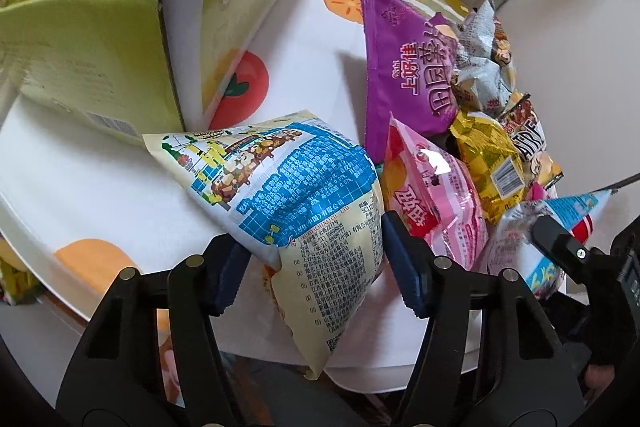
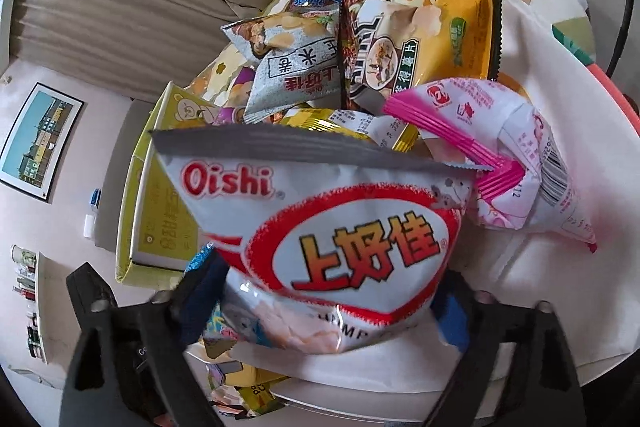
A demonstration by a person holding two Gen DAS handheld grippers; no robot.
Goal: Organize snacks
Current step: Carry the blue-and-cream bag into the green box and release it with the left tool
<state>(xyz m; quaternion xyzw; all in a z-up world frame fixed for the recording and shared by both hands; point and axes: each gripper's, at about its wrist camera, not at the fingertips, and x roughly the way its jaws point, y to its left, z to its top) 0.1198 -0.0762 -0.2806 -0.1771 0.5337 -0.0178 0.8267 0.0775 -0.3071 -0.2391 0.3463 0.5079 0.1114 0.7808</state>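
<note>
A cream and blue snack bag lies on the white fruit-print tablecloth beside an open yellow-green carton. My left gripper is shut on this bag's lower end, a blue pad pressing on each side. In the right wrist view a white and red Oishi bag fills the middle. My right gripper is shut on its bottom part, and the bag hides part of the right finger. The same gripper's finger shows at the left wrist view's right edge.
A heap of snack bags lies on the cloth: purple, pink, gold, grey, orange and pink-white. The carton stands left of the heap. A curtain and a wall picture are behind.
</note>
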